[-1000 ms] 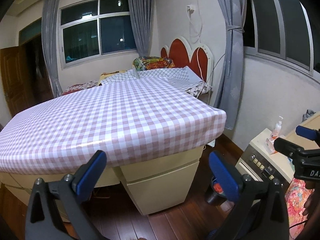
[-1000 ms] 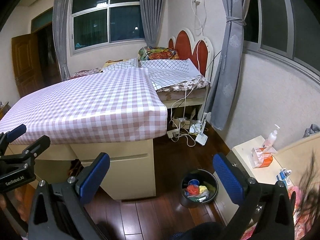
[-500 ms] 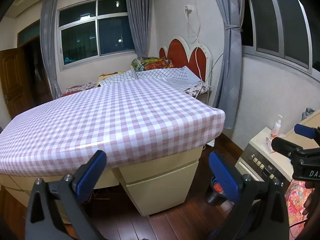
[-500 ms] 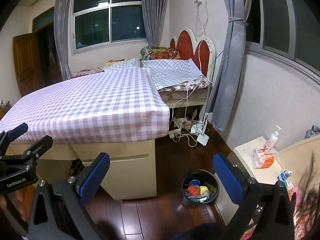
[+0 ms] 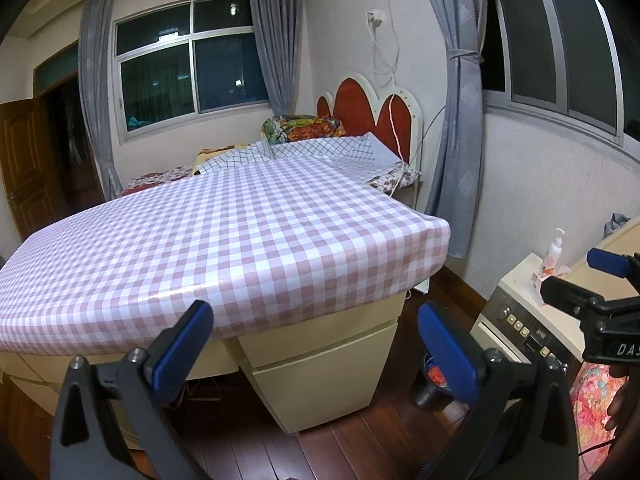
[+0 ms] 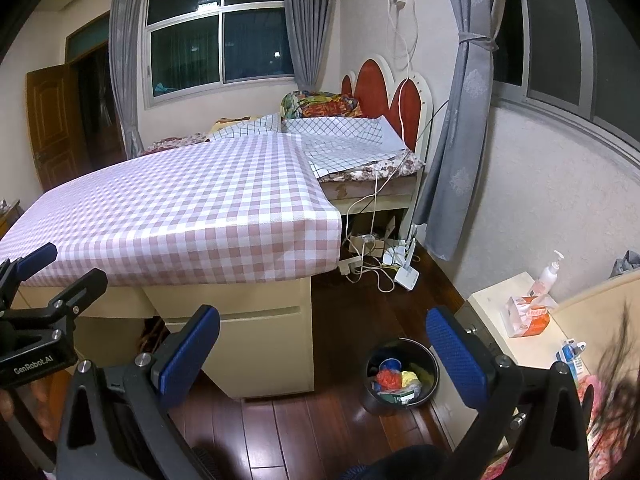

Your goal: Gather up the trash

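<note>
A black trash bin [image 6: 402, 376] stands on the wooden floor, holding red, yellow and blue scraps. In the left wrist view only a sliver of the bin [image 5: 430, 384] shows behind a finger. My right gripper [image 6: 324, 350] hangs open and empty, above and just left of the bin. My left gripper [image 5: 314, 344] is open and empty too, facing the edge of the pink checked table [image 5: 240, 236]. Each gripper shows at the side of the other's view: the right gripper [image 5: 580, 284] and the left gripper [image 6: 60, 268].
The checked table [image 6: 192, 216] rests on cream cabinets [image 6: 260, 344]. A bed with a red headboard [image 6: 396, 100] lies behind. Cables and a white device [image 6: 406, 272] clutter the floor. A low cream unit [image 6: 504, 304] carries a tissue pack [image 6: 528, 316] and pump bottle [image 6: 550, 270].
Both views have drifted slightly closer to the table and a little leftward; the grippers stay open and empty.
</note>
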`<state>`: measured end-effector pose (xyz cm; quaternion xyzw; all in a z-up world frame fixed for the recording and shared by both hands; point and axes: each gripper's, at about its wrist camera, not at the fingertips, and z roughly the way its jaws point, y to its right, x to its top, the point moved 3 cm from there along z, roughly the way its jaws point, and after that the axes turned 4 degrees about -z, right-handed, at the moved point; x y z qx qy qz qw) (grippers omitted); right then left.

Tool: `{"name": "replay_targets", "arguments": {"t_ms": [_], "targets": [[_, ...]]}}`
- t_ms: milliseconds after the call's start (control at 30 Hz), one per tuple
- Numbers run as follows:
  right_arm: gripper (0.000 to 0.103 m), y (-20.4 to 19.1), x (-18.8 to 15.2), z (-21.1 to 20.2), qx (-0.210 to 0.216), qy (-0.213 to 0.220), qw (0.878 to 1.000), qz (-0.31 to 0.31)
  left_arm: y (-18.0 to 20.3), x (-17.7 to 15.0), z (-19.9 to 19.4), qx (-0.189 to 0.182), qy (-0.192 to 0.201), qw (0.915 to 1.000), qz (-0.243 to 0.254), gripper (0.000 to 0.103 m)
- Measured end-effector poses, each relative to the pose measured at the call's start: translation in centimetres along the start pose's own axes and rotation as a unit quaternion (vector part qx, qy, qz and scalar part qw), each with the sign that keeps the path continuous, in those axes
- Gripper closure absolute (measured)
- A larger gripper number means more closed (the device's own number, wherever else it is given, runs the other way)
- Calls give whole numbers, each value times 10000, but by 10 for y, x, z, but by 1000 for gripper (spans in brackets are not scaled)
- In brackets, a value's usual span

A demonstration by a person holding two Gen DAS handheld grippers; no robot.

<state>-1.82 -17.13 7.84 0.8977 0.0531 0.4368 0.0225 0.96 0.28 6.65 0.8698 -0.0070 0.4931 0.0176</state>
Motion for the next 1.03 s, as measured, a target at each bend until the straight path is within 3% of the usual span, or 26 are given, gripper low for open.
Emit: {"name": "replay_targets", "arguments": {"t_ms": [1033], "targets": [[0,5,-7,7,20,-93,10000,21,-10,-3,8,-69,-20,10000,-39,0]]}}
